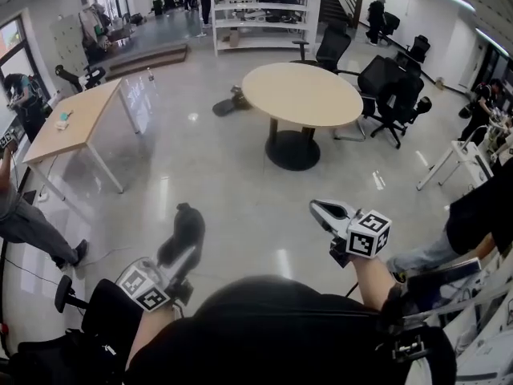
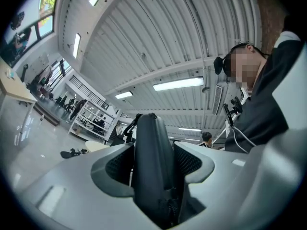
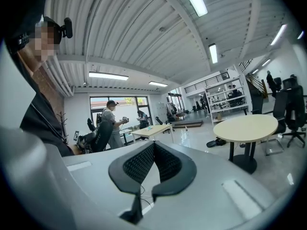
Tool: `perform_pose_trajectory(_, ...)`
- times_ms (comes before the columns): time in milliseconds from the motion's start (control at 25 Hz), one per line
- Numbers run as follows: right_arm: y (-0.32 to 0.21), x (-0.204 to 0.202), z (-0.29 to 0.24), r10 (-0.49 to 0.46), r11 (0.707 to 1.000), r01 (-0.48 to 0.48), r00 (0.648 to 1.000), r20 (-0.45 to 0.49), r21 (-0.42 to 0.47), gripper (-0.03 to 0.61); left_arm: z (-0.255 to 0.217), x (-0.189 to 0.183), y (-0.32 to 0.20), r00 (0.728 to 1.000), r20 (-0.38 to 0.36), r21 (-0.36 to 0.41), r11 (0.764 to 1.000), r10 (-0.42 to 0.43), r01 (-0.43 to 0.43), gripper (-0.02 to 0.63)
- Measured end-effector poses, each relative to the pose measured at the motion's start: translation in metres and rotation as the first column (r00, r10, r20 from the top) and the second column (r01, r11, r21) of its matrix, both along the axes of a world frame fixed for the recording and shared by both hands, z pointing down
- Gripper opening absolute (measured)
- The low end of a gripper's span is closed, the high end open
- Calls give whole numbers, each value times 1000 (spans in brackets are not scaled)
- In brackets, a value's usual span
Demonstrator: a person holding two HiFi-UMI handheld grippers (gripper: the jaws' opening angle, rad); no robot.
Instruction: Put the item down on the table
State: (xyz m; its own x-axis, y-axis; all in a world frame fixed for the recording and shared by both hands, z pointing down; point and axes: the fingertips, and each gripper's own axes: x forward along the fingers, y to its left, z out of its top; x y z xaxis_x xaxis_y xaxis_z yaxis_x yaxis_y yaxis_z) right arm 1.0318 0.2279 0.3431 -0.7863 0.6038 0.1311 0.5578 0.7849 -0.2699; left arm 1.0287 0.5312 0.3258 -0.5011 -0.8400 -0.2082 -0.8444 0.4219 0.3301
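Note:
A black zippered case [image 1: 183, 229] stands upright between the jaws of my left gripper [image 1: 183, 260], low at the left of the head view. In the left gripper view the black zippered case [image 2: 151, 162] fills the gap and both pads [image 2: 119, 164] press its sides, so my left gripper [image 2: 152, 176] is shut on it. My right gripper [image 1: 328, 212] is held up at the right, and my right gripper [image 3: 153, 144] has its tips together with nothing between them. A round beige table [image 1: 302, 95] stands ahead on the floor, well beyond both grippers; the round beige table [image 3: 249, 127] also shows in the right gripper view.
A long rectangular wooden table [image 1: 74, 120] stands at the far left. Black office chairs [image 1: 393, 88] crowd the round table's right side. A dark object [image 1: 229, 104] lies on the floor by it. White shelving [image 1: 264, 10] stands at the back. People stand at both edges.

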Motion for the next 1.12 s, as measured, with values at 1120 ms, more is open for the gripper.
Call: perform_pose_trajectory(1120,-35,-290,25,-253,967,253,967,5,-26,14,7,-220,-49,976,-27,-54,975,-218,216,259)
